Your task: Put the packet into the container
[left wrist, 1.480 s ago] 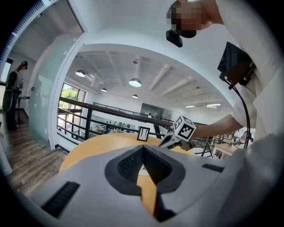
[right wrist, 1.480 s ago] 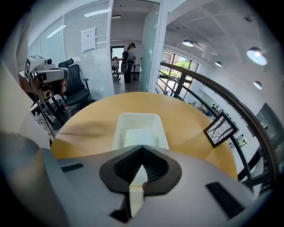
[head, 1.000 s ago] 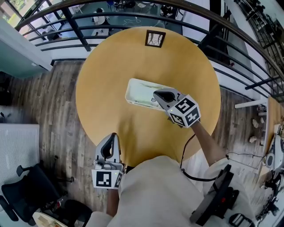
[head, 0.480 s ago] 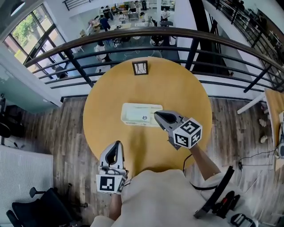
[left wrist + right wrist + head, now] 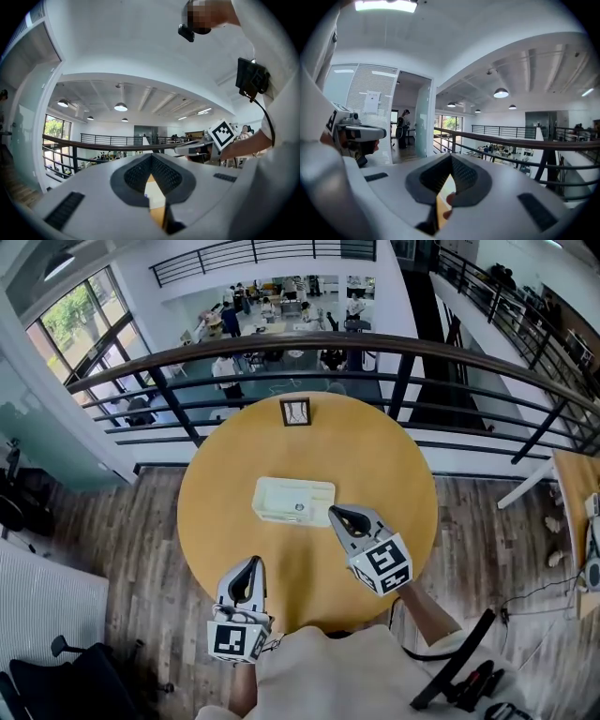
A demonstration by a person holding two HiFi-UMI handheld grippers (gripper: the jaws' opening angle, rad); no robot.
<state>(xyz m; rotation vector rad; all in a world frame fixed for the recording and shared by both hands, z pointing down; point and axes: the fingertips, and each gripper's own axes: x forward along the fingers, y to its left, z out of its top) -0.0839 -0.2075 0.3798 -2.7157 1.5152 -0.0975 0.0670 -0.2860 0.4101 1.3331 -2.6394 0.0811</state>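
Both closed, empty: left hand-held gripper (image 5: 251, 564), right hand-held gripper (image 5: 339, 515). Pale rectangular plastic container (image 5: 264, 486), white packet (image 5: 300, 502) apparently inside, lies just ahead-left of your right one, the nearer; long axis crosswise.

Container (image 5: 259, 502): pale rect. tray, flat at centre of round table (image 5: 394, 474), long side left-right. Packet (image 5: 295, 502): pale, flat inside it, edges hard to tell.

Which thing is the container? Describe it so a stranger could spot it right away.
Find the round yellow table beside the curved dark railing. Near its middle lies the container, a pale, shallow rectangular tray. The small card at the table's far edge is dark-framed, square and much smaller.
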